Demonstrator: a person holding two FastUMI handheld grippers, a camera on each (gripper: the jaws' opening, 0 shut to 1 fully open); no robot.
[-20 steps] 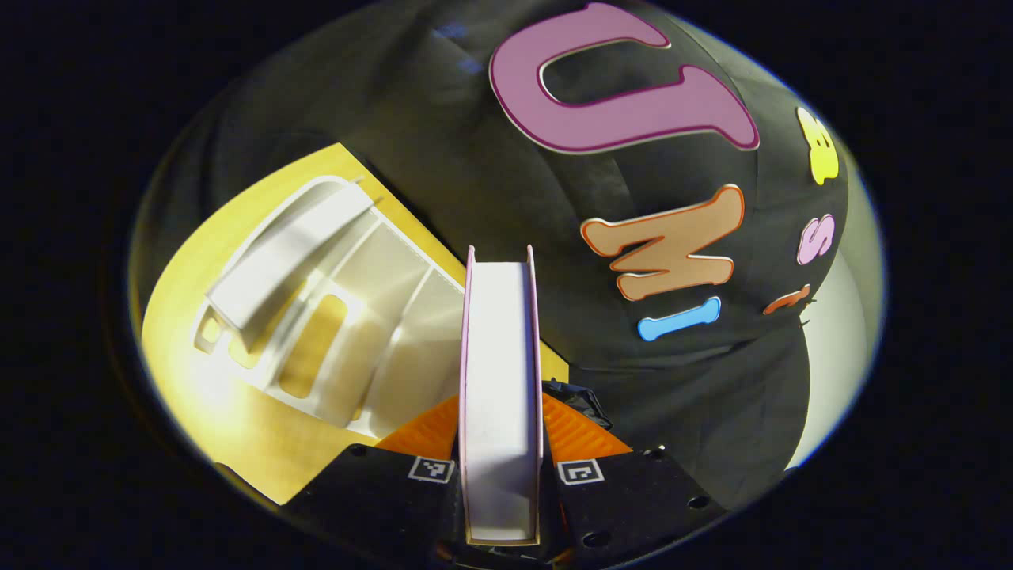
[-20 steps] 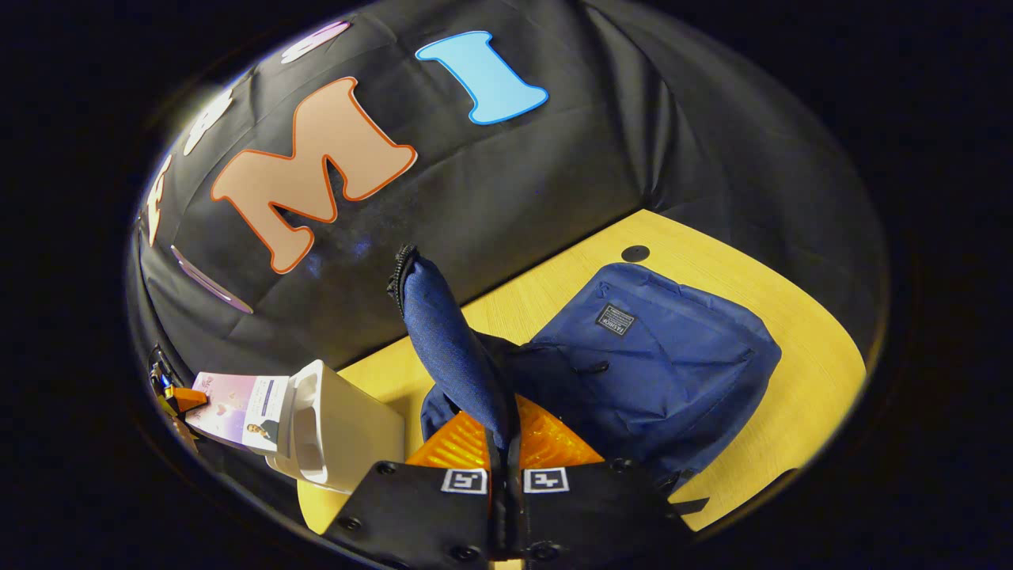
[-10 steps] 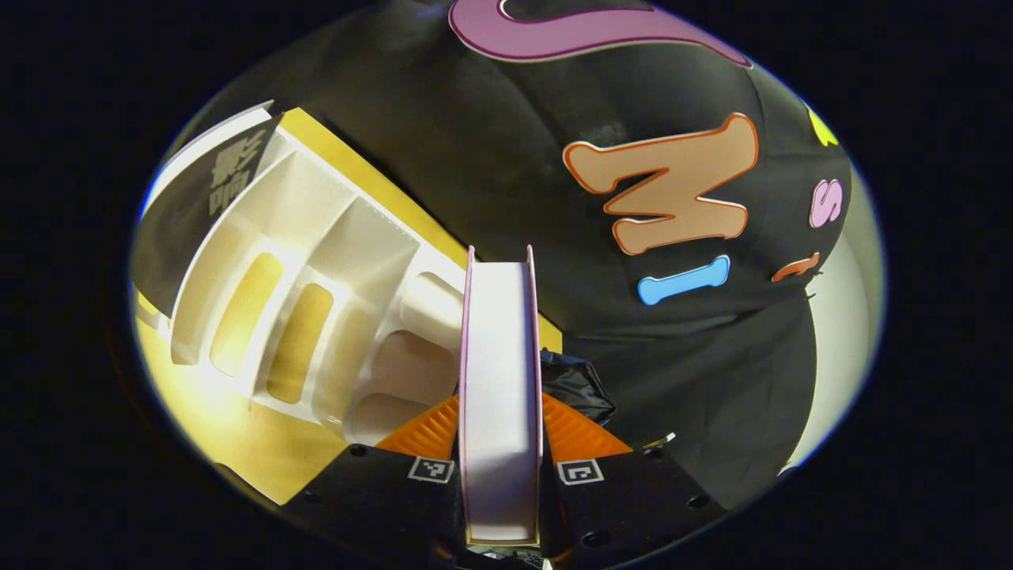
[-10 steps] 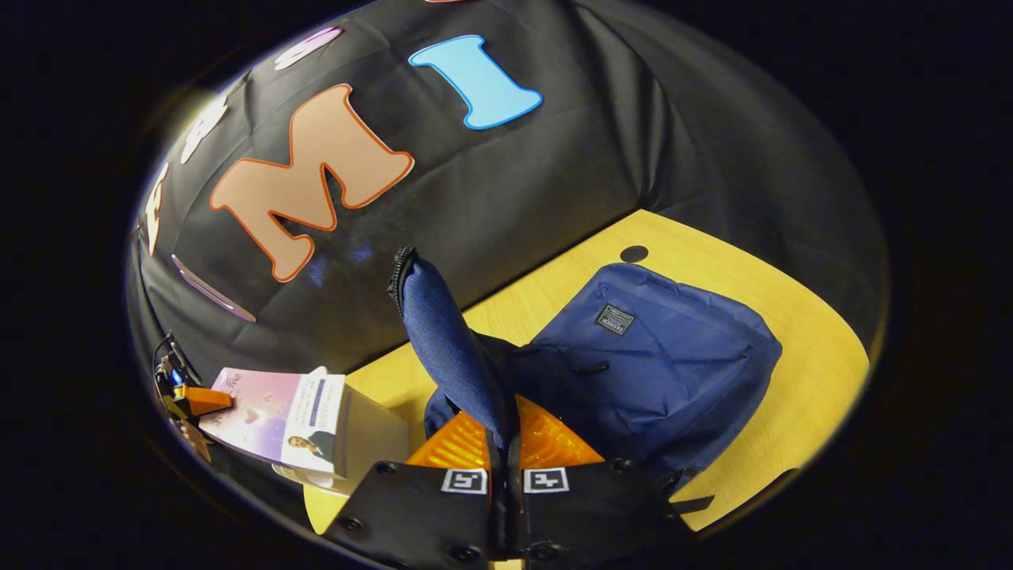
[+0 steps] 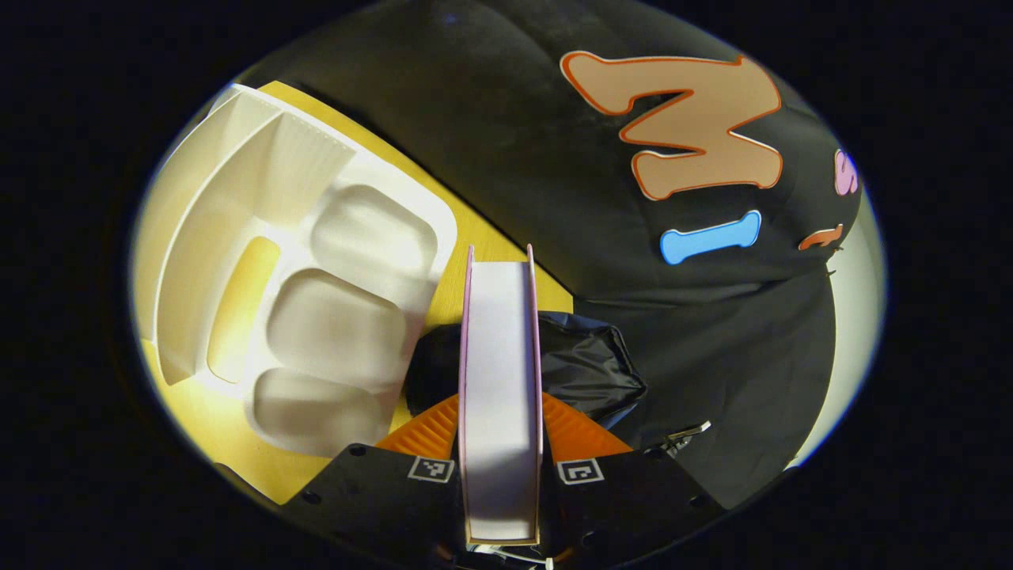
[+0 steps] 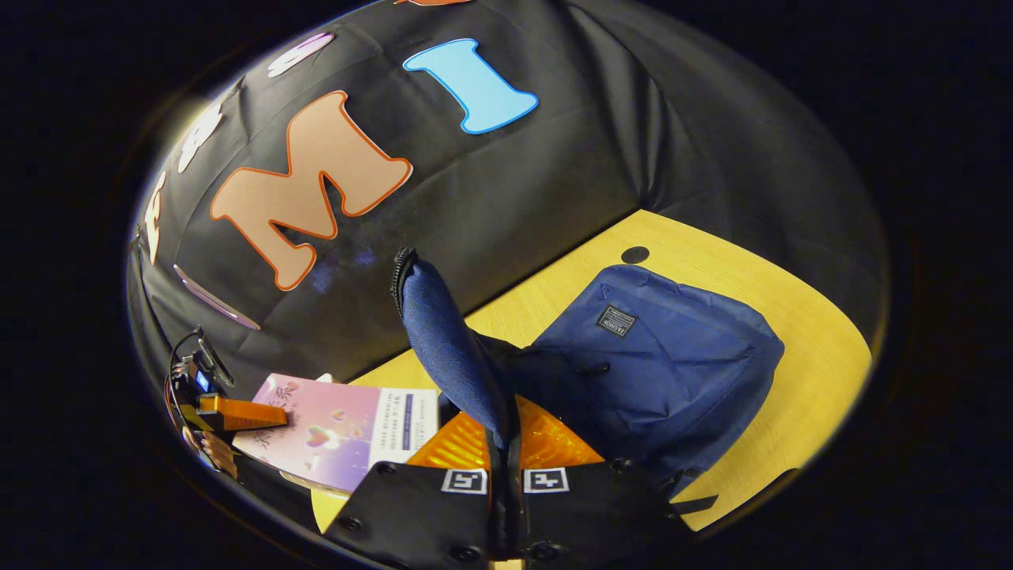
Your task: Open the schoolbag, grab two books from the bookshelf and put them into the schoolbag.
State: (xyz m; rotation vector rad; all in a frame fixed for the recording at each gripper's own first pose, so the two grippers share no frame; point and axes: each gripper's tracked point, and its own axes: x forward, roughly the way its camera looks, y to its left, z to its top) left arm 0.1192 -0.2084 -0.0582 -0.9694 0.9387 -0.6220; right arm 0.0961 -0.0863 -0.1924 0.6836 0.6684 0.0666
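On the yellow desk [image 6: 791,348], backed by black cloth, the blue schoolbag [image 6: 673,356] lies at 3 o'clock, right tongs [image 6: 505,443] clamped on its flap. Left tongs [image 5: 501,412] clamp the pink book [image 5: 500,380], now closer to the schoolbag; white bookshelf [image 5: 301,285] at 9.

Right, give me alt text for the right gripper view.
The right gripper pinches the blue schoolbag's raised flap on a wooden table. At lower left, the left gripper carries a pink book.

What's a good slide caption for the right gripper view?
Right tongs pinch the blue schoolbag flap up while the left tongs bring a pink book toward it.
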